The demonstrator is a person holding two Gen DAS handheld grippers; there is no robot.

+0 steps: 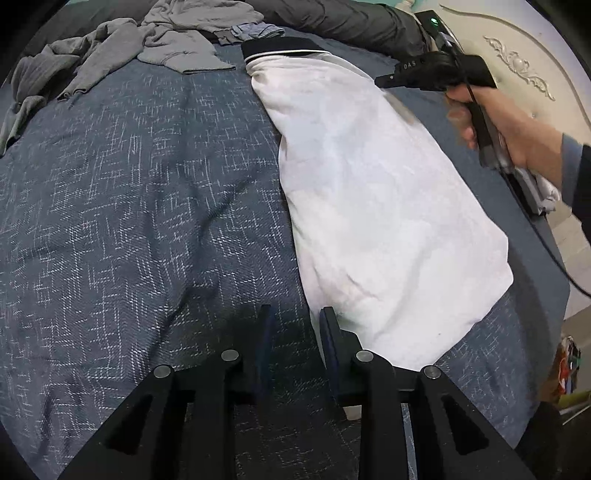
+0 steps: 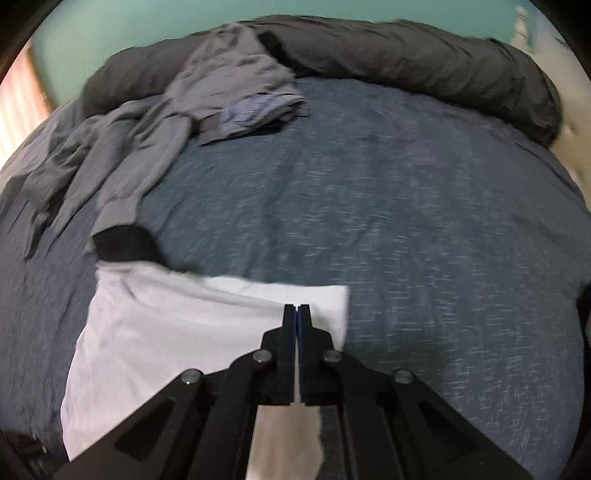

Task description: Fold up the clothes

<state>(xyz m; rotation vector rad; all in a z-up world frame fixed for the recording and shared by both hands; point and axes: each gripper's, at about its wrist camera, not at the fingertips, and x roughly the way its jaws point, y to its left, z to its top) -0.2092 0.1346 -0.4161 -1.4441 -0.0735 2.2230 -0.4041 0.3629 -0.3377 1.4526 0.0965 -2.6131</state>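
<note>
A white garment (image 1: 369, 184) with a black band (image 1: 280, 46) at its far end lies flat on the blue patterned bed cover (image 1: 147, 184). My left gripper (image 1: 297, 325) is open at the garment's near left corner. Its right finger (image 1: 328, 332) is at the cloth's edge, and only bed cover shows between the pads. A hand (image 1: 517, 129) holds my right gripper (image 1: 380, 81) over the garment's far right side. In the right wrist view that gripper (image 2: 297, 310) is shut above the white garment (image 2: 166, 332), near its far edge, and no cloth shows between the pads.
Crumpled grey clothes (image 1: 110, 48) (image 2: 147, 147) and a small blue-grey garment (image 1: 255, 31) (image 2: 255, 110) lie at the bed's far left. A dark duvet (image 1: 351, 22) (image 2: 406, 55) runs along the far edge. A cream headboard (image 1: 524, 66) stands on the right.
</note>
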